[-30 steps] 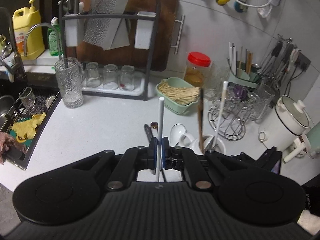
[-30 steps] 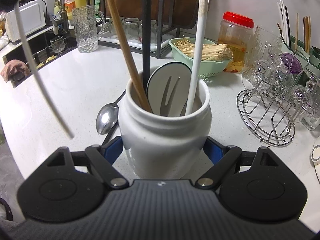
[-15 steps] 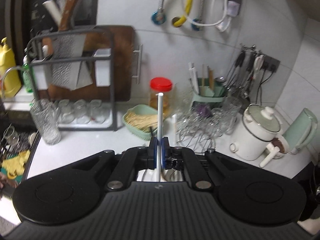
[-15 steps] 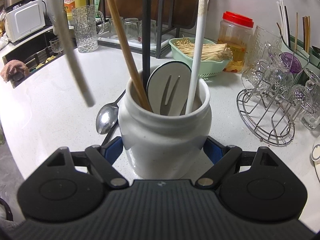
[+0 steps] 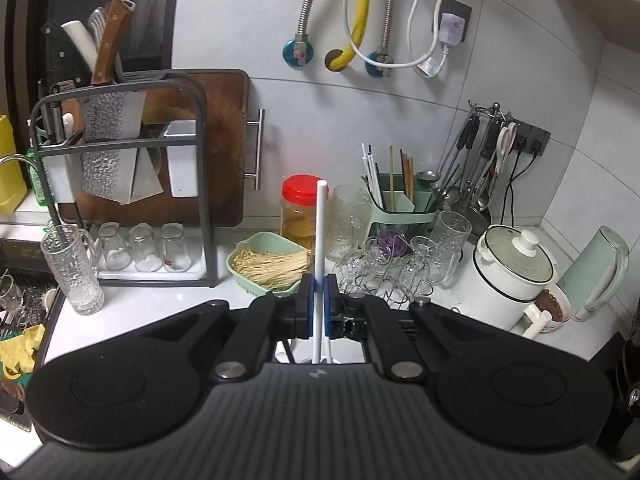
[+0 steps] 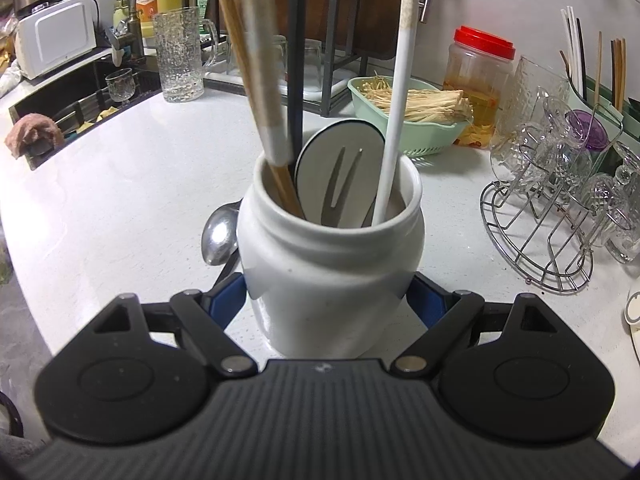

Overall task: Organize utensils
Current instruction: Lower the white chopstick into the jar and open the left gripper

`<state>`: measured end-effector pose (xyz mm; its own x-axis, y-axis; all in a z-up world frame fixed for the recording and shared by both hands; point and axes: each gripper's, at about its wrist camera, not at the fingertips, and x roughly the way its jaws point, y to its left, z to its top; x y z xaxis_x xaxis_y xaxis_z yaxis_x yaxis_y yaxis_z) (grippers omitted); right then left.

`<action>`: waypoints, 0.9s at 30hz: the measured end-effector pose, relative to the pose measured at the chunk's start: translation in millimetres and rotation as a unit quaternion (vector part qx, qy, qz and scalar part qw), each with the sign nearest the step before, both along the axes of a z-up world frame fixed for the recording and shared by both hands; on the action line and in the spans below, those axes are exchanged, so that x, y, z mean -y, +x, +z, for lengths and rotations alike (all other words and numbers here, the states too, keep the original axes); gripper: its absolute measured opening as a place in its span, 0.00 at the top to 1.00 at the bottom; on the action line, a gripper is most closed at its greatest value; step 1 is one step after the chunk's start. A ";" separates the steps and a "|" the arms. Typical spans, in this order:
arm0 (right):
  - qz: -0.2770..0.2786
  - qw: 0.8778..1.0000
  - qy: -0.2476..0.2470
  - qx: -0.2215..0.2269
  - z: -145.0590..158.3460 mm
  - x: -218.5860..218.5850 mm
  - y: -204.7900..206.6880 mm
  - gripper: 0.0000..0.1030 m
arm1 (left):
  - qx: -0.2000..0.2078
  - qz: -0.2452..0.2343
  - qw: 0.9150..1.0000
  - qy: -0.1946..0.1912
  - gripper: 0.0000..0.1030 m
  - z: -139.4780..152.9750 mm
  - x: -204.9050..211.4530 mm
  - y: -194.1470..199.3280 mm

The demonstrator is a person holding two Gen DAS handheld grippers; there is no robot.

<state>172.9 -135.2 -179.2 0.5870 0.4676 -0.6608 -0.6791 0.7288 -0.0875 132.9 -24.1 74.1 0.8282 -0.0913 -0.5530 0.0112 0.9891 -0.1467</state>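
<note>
Item — white ceramic crock (image 6: 332,268), standing on the white worktop (image 6: 120,184) toward its near edge; right gripper (image 6: 332,300) clasped around its lower body, blue pads pressed to either side, steadying it. Contents: wooden-handled utensil (image 6: 232,32), black handle (image 6: 297,60), white slotted spatula head (image 6: 340,176), long white handle (image 6: 400,80). A steel spoon (image 6: 219,236) lay on the worktop just beside the crock, not yet stowed.

Item — slim white utensil handle (image 5: 320,240), pinched upright in the left gripper (image 5: 319,304), jaws nearly together on it; in the right wrist view its lower end (image 6: 276,140) hung at the crock's mouth, whether inside the rim could not be told.

Handling note, as judgement: the stick should go down near vertical into the gap beside the wooden handle — released only once its end is well inside. The crock wants a firm hold, since a crowded mouth could catch the tip and tilt it.
</note>
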 end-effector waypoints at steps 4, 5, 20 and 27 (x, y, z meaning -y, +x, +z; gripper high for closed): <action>0.001 1.000 -0.002 0.001 -0.5 -0.8 -0.5 0.14 | -0.025 -0.010 1.000 -0.002 0.95 -14.1 3.8 11.7; 0.000 1.000 -0.001 0.001 -0.5 -0.9 -0.5 0.14 | -0.037 -0.012 0.999 -0.006 0.95 -17.5 4.6 15.6; -0.012 1.000 0.002 0.000 -0.8 -12.8 1.3 0.14 | -0.237 -0.125 0.963 0.025 0.95 -58.2 21.8 76.6; -0.023 1.000 0.001 -0.001 -0.5 -17.0 1.7 0.14 | -0.271 -0.141 0.952 0.033 0.95 -76.7 23.2 88.3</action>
